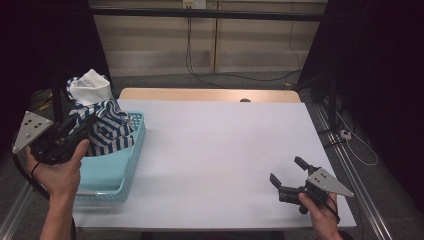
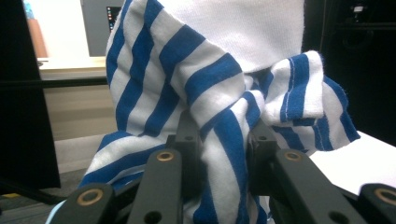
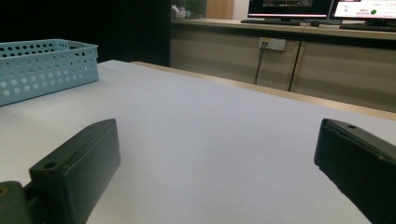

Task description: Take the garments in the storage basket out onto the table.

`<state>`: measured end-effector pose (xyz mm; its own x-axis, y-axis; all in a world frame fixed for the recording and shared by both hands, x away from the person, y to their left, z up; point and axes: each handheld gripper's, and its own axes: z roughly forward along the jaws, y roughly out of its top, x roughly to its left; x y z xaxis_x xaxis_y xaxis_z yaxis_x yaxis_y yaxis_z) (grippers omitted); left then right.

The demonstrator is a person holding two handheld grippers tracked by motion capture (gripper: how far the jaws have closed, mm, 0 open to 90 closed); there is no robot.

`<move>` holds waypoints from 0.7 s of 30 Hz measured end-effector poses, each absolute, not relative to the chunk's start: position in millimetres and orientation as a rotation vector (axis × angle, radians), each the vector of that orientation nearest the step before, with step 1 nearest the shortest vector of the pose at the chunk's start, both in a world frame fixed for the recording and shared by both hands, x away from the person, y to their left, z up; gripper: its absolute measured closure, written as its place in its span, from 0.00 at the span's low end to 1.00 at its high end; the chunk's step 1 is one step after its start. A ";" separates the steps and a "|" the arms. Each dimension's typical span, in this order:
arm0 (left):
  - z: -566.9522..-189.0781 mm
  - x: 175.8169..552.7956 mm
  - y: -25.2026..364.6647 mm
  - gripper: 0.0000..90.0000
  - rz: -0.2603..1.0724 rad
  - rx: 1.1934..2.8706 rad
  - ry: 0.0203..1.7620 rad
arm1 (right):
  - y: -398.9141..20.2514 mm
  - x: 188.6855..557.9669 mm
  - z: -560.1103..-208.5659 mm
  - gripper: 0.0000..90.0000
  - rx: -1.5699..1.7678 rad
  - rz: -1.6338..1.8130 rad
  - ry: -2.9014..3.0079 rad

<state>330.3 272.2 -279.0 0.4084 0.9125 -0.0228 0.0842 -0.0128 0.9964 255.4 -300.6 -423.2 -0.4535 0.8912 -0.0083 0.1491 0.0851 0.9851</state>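
Note:
A blue-and-white striped garment (image 1: 102, 117) with a plain white part on top hangs bunched over the light-blue perforated basket (image 1: 127, 172) at the table's left. My left gripper (image 1: 85, 127) is shut on a fold of it; in the left gripper view the striped cloth (image 2: 224, 116) is pinched between the two black jaws and rises above them. My right gripper (image 1: 287, 172) rests low over the white table near the front right corner. It stands open, with bare table between its fingers (image 3: 81, 163).
The white table top (image 1: 220, 150) stretches between the basket and my right gripper. A wooden strip (image 1: 210, 94) borders its far edge. In the right gripper view the basket (image 3: 44, 67) stands at the far left. Cables hang against the back wall.

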 end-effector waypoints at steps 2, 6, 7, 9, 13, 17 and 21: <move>-275.6 331.0 268.6 0.80 0.848 1.440 0.939 | -300.6 255.3 -423.3 0.00 1.038 1.424 1.702; -271.0 333.9 261.9 0.80 0.835 1.443 0.926 | -300.4 255.3 -423.3 0.00 1.041 1.421 1.702; -270.8 334.9 259.6 0.80 0.827 1.441 0.923 | -300.3 255.3 -423.3 0.00 1.037 1.425 1.703; -271.5 337.3 255.8 0.80 0.811 1.435 0.917 | -300.4 255.2 -423.3 0.00 1.036 1.424 1.702; -273.5 345.8 242.7 0.80 0.785 1.412 0.909 | -300.3 255.5 -423.4 0.00 1.041 1.420 1.703; -269.2 350.0 232.7 0.80 0.801 1.435 0.872 | -300.8 254.6 -423.4 0.00 1.039 1.431 1.702; -267.2 352.8 224.0 0.80 0.782 1.475 0.830 | -301.6 254.3 -423.6 0.00 1.043 1.425 1.699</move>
